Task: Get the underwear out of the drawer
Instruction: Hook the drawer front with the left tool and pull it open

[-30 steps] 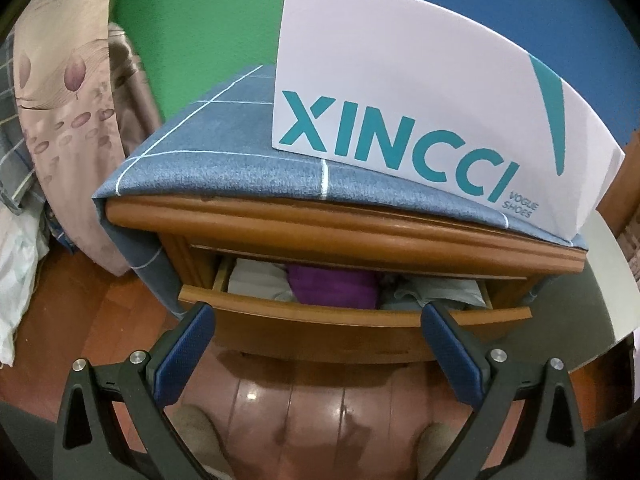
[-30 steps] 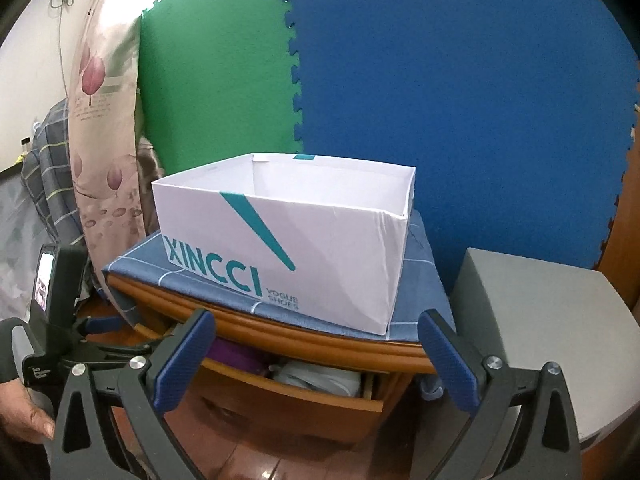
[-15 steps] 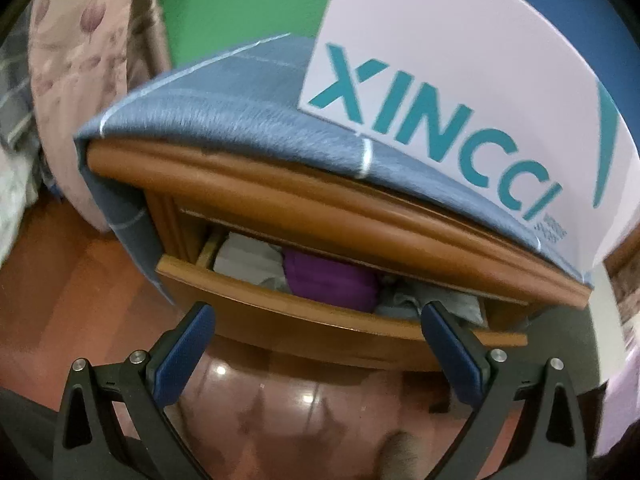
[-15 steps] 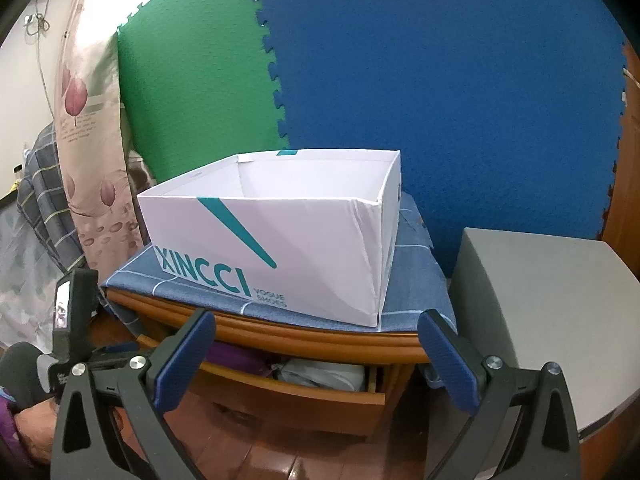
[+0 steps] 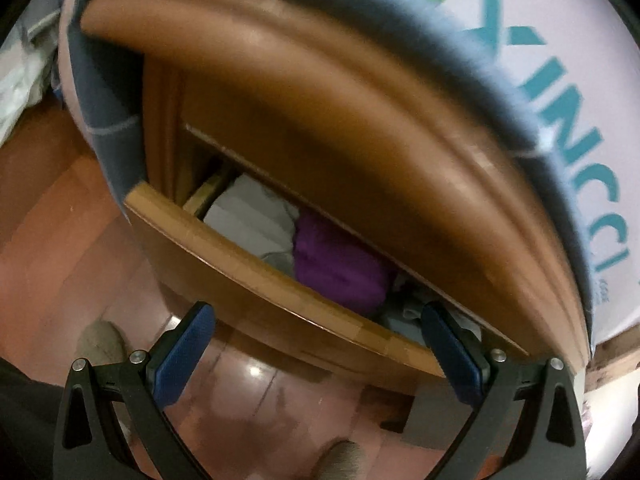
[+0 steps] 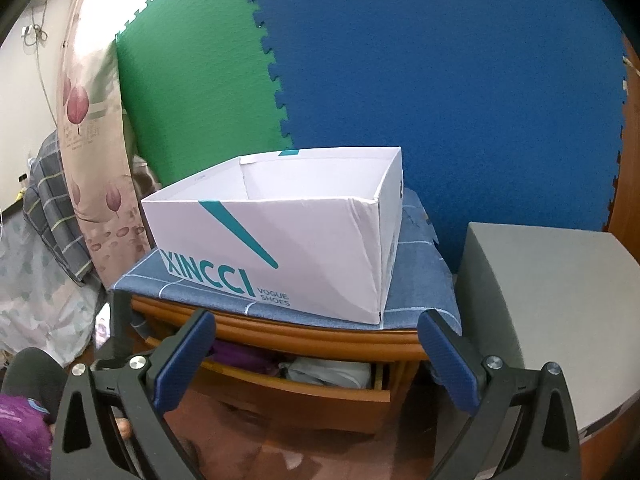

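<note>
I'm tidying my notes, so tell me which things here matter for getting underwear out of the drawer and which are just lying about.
Job: drawer, purple garment, white garment, left hand-held gripper.
Lying about: shoe box, blue cloth, grey cabinet.

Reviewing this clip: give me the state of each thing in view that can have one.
drawer: partly open, clothes inside
purple underwear: in the drawer, untouched
shoe box: lidless, upright on the cloth-covered cabinet; no contents visible
left gripper: open, empty, near the drawer front
right gripper: open, empty
</note>
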